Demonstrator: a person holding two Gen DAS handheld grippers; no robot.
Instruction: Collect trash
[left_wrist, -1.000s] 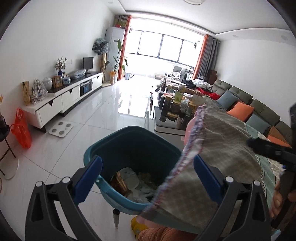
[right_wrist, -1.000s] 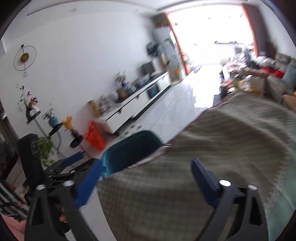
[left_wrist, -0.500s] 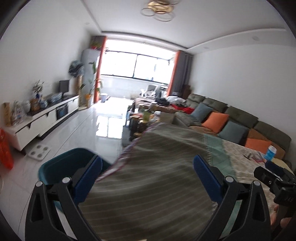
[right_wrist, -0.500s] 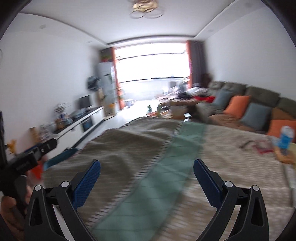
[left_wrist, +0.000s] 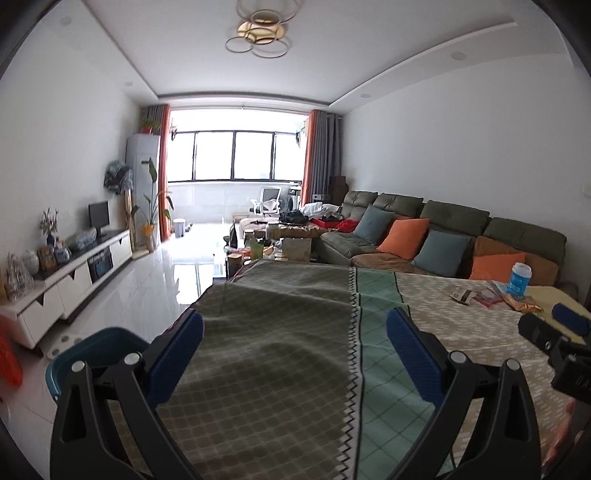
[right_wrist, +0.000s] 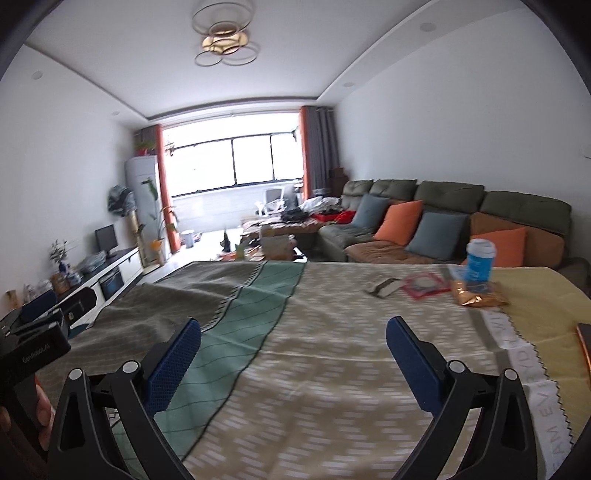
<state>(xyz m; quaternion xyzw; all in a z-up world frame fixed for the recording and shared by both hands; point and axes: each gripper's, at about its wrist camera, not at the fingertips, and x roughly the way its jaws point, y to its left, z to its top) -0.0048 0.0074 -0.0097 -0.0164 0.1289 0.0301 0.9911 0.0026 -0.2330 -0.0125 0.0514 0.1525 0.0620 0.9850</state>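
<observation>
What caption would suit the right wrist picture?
Open right gripper hovers over a patchwork tablecloth, facing wrappers and a blue cup.

A teal bin is sitting on the floor just off the table's left edge, only its rim showing. Across the cloth, the trash is lying in a cluster: a flat dark-and-white wrapper, a red-edged packet just beside it, and a crinkled gold snack bag touching the base of an upright blue cup.
</observation>
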